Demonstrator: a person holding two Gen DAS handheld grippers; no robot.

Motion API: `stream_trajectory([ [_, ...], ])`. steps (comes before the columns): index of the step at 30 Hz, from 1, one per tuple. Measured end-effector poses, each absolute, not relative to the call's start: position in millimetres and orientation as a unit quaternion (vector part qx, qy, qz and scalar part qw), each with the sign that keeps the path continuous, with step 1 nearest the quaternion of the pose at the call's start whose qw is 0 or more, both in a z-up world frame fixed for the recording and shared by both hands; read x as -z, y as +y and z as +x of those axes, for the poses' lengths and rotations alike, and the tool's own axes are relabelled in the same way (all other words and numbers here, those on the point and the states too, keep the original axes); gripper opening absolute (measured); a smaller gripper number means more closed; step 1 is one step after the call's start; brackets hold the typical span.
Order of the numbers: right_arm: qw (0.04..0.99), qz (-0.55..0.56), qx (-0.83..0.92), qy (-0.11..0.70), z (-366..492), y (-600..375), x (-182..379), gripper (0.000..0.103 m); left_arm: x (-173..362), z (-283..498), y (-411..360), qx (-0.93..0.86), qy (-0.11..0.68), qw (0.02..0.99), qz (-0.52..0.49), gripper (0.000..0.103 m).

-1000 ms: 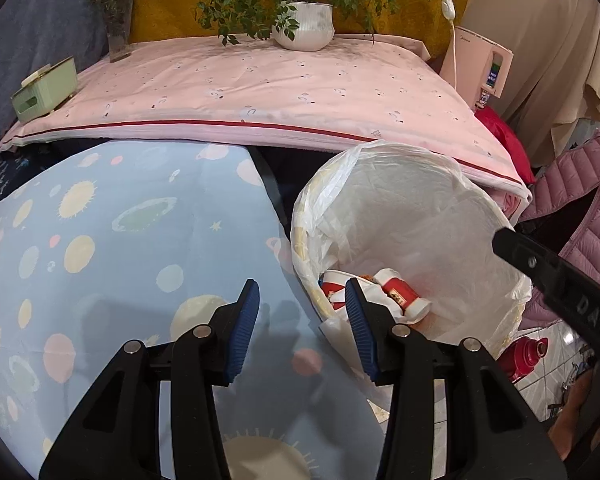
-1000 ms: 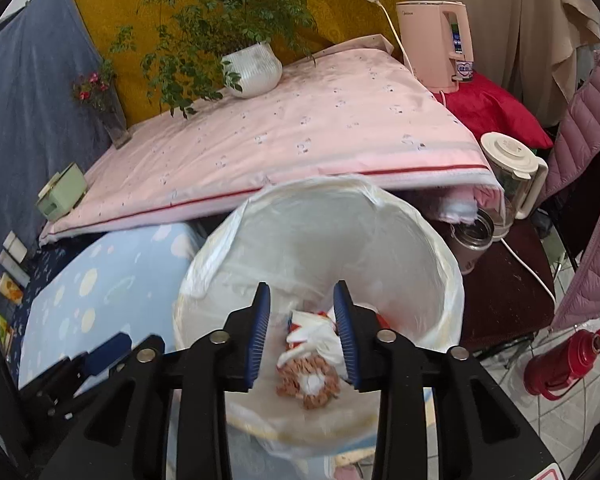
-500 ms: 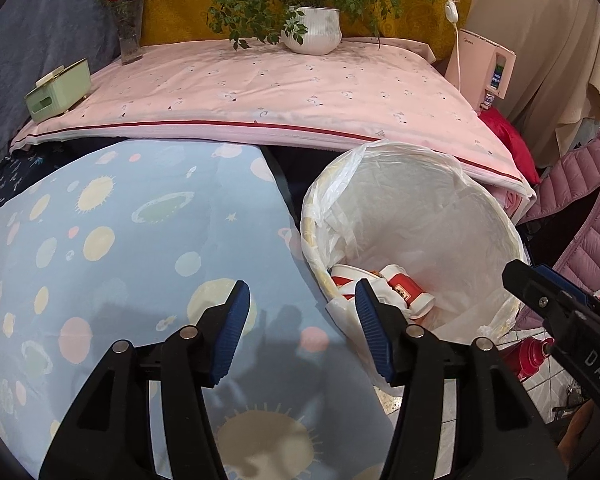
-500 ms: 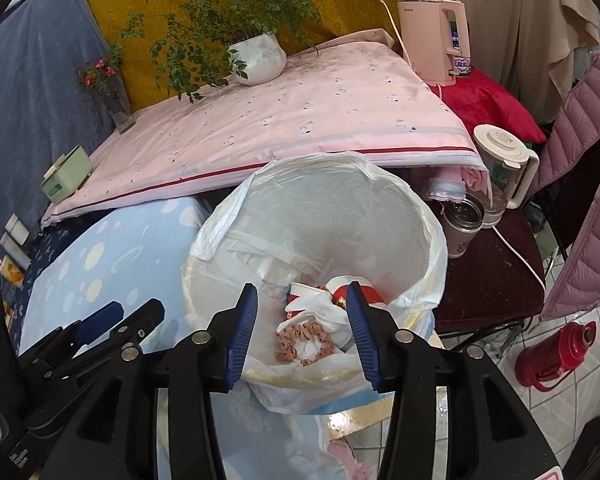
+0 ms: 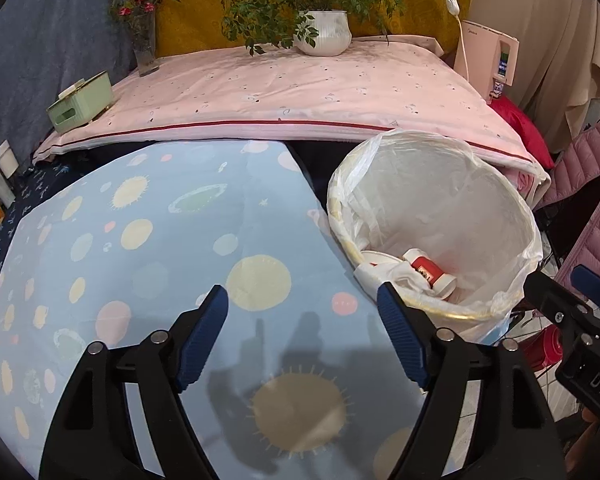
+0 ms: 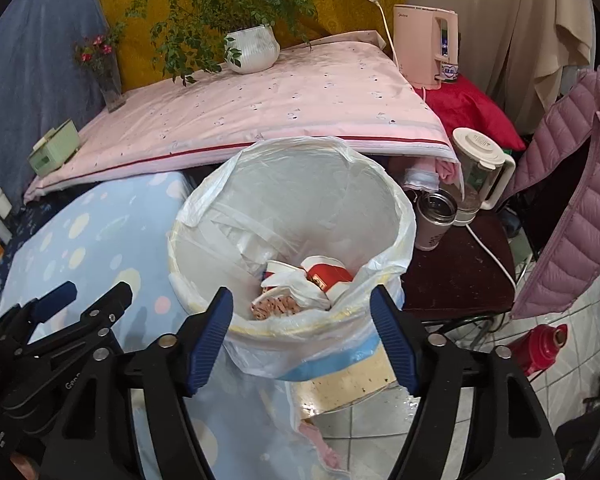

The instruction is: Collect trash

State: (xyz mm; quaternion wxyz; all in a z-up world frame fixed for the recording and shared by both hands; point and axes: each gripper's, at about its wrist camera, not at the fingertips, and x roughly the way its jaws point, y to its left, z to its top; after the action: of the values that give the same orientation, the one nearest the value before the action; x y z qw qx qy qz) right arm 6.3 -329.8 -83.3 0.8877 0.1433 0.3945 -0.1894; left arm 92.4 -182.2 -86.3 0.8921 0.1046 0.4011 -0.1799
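Observation:
A bin lined with a white plastic bag [image 6: 396, 216] [image 5: 512, 216] stands beside the blue planet-print table [image 5: 140, 240]. Inside lie red-and-white paper cups [image 6: 324, 276] [image 5: 428, 272], crumpled white wrapping [image 6: 296, 284] and a pinkish bundle [image 6: 274, 305]. My left gripper [image 5: 302, 336] is open and empty above the blue cloth, left of the bin. My right gripper [image 6: 302, 334] is open and empty, above the bin's near rim. Each gripper shows at the edge of the other's view.
A pink-covered table [image 5: 300, 88] behind holds a potted plant [image 5: 320, 32], a flower vase [image 5: 144, 44] and a green box [image 5: 80, 102]. Right of the bin: a dark stool [image 6: 460, 272] with a steel mug [image 6: 434, 220] and blender jug [image 6: 480, 172], a pink kettle [image 6: 424, 48], a red thermos [image 6: 540, 346], a pink jacket [image 6: 572, 200].
Both grippers have opened wider and pulled back and up from the bin. The pinkish bundle and white wrapping that were between the right fingers now lie in the bin.

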Motion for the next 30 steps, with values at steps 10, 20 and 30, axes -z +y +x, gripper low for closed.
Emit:
stream_trajectory([
  [10, 0.885, 0.105, 0.195, 0.41, 1, -314, 79, 0.085, 75, 84, -165, 0.179, 0.395, 0.896, 0.093, 0.09],
  [20, 0.887, 0.081, 0.195, 0.411, 1, -300, 75, 0.091, 72, 85, -157, 0.167, 0.395, 0.9, 0.078, 0.092],
  [30, 0.89, 0.077, 0.196, 0.406, -2, -300, 71, 0.091, 68, 81, -159, 0.159, 0.388, 0.904, 0.081, 0.093],
])
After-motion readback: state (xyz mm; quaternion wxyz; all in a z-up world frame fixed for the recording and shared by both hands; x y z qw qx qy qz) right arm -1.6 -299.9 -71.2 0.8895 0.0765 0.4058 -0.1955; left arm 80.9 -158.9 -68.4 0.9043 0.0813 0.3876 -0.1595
